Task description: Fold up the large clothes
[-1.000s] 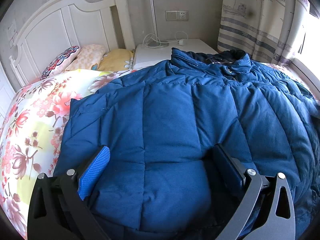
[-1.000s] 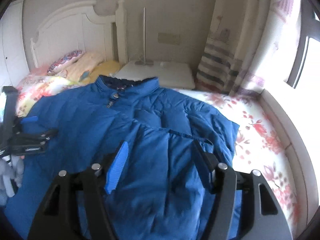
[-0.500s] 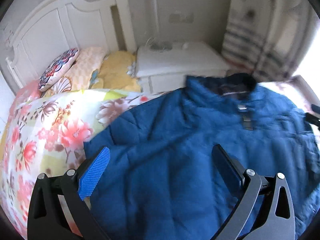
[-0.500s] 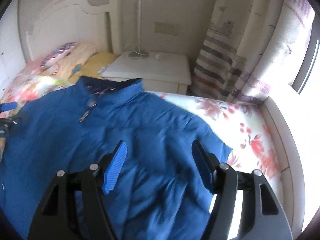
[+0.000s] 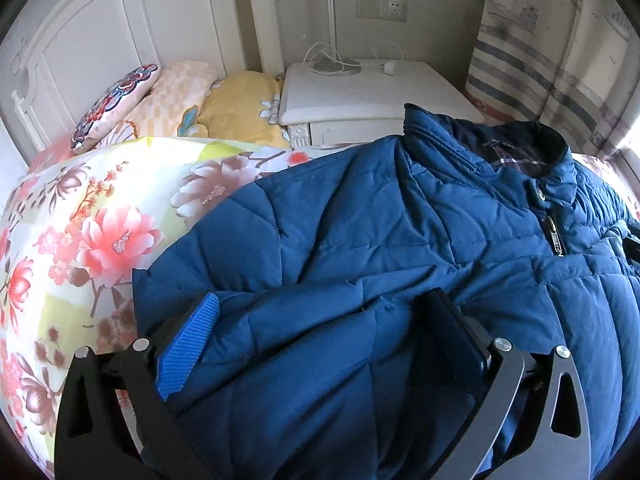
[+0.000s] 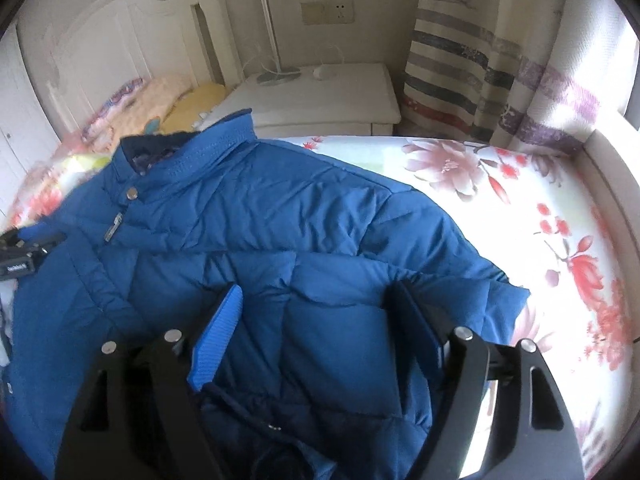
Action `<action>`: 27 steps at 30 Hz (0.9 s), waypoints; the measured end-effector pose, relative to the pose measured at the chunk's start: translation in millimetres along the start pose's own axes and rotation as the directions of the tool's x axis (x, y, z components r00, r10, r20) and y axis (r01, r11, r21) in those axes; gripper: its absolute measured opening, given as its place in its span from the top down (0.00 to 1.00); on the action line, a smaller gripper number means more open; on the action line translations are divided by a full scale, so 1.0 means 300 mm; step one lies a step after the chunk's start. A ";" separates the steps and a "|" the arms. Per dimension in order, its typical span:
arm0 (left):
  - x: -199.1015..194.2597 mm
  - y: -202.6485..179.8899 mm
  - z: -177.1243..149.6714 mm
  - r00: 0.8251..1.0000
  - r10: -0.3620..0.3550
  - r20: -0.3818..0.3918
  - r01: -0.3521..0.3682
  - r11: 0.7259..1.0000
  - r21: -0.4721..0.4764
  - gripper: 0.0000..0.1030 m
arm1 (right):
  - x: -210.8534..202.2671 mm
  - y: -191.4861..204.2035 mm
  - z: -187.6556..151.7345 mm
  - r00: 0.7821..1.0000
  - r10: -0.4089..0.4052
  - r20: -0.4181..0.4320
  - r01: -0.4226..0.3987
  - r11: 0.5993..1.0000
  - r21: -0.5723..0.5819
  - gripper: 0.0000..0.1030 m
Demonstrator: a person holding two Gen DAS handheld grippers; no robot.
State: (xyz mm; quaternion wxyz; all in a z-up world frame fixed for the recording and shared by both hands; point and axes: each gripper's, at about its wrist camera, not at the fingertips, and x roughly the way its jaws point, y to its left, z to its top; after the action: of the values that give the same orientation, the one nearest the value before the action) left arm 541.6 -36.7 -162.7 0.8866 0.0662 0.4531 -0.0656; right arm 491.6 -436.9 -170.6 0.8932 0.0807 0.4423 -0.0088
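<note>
A large blue puffer jacket (image 5: 400, 220) lies front up on the flowered bed cover (image 5: 80, 220), collar (image 5: 520, 148) toward the nightstand. My left gripper (image 5: 320, 316) is open wide over the jacket's left edge, its fingertips sunk into a puffy fold that bulges between them. My right gripper (image 6: 316, 300) is over the jacket's (image 6: 260, 208) right side, jaws opening, with a folded flap between the fingers and the pads apart from it. At the left edge of the right wrist view the left gripper (image 6: 24, 256) shows.
A white nightstand (image 5: 372, 88) with a lamp pole and cables stands behind the jacket. Pillows (image 5: 180, 92) lean on the white headboard (image 5: 100, 48). A striped curtain (image 6: 480, 60) and a window ledge bound the bed's right side. Bare flowered cover (image 6: 540, 208) lies right of the jacket.
The left gripper has moved left toward the jacket's left edge. The right gripper has moved right and lower toward the right edge, and its jaws have widened.
</note>
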 end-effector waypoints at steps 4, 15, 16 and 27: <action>-0.062 0.014 -0.012 1.000 0.012 0.024 -0.012 1.000 -0.028 0.05 | -0.018 0.009 0.002 1.000 -0.001 -0.009 0.001 1.000 -0.008 0.24; -0.510 -0.228 -0.431 0.984 -0.146 0.104 0.133 0.984 0.117 0.05 | -0.501 0.346 -0.321 0.992 0.027 0.126 -0.002 0.981 -0.196 0.16; -0.514 -0.264 -0.469 0.984 -0.154 0.092 0.140 0.979 0.145 0.05 | -0.504 0.396 -0.373 0.993 0.024 0.113 0.004 0.971 -0.240 0.17; -0.527 -0.211 -0.637 0.989 -0.146 0.020 0.145 0.988 0.057 0.05 | -0.410 0.549 -0.599 0.995 0.009 -0.095 -0.038 0.951 -0.308 0.19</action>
State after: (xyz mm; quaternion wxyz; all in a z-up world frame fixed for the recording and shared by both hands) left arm 286.7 -56.3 -149.0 0.8827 0.0565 0.4441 -0.1432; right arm 289.4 -253.8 -157.7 0.8734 -0.0546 0.4780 0.0750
